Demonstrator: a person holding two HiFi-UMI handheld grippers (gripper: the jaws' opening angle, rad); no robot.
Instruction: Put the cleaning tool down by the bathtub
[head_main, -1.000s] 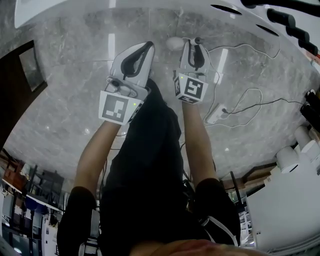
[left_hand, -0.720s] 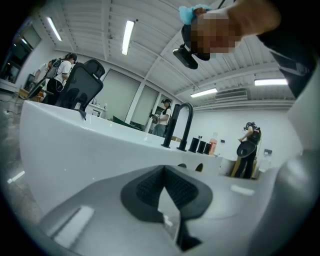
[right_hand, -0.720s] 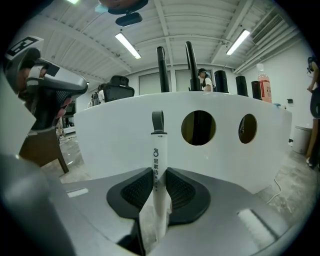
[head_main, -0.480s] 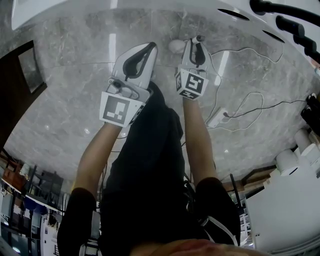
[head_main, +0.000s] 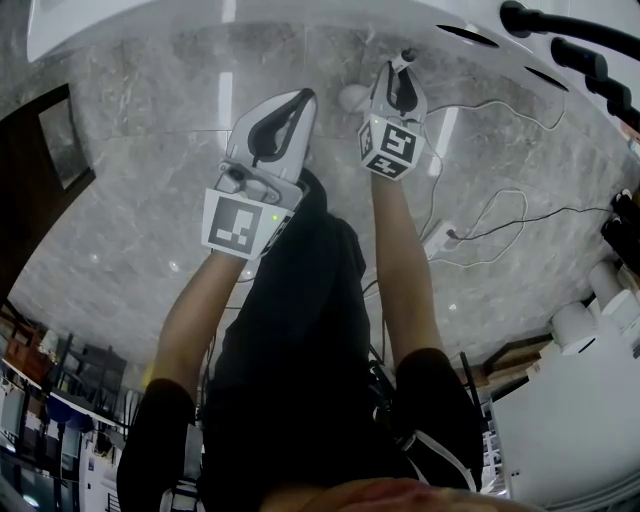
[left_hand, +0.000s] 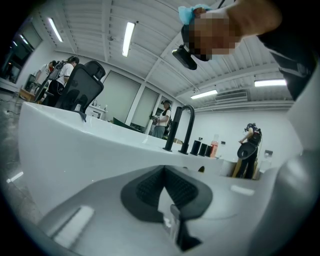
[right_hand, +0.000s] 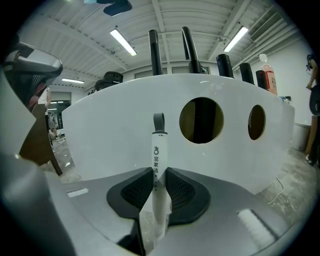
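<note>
By bathtub (right_hand: 115, 130), R hand-held gripper (right_hand: 159, 176) clamps cleaning tool (right_hand: 158, 161), logo (right_hand: 155, 149) only its view, L hand-held gripper (left_hand: 164, 170) closed, empty

The right gripper (right_hand: 159, 176) clamps its black pads (right_hand: 134, 192) on the white tool (right_hand: 158, 155), which stands upright with a grey loop (right_hand: 158, 122) on top. Behind it is the tub (right_hand: 110, 130) wall with two round holes (right_hand: 201, 120). Black taps (right_hand: 155, 47) and a bottle (right_hand: 268, 75) show above its rim.

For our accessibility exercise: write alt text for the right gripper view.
The right gripper clamps a cleaning tool by its white handle, grey loop at the far end, before the white bathtub wall with two round holes. Black taps rise behind its rim.
</note>
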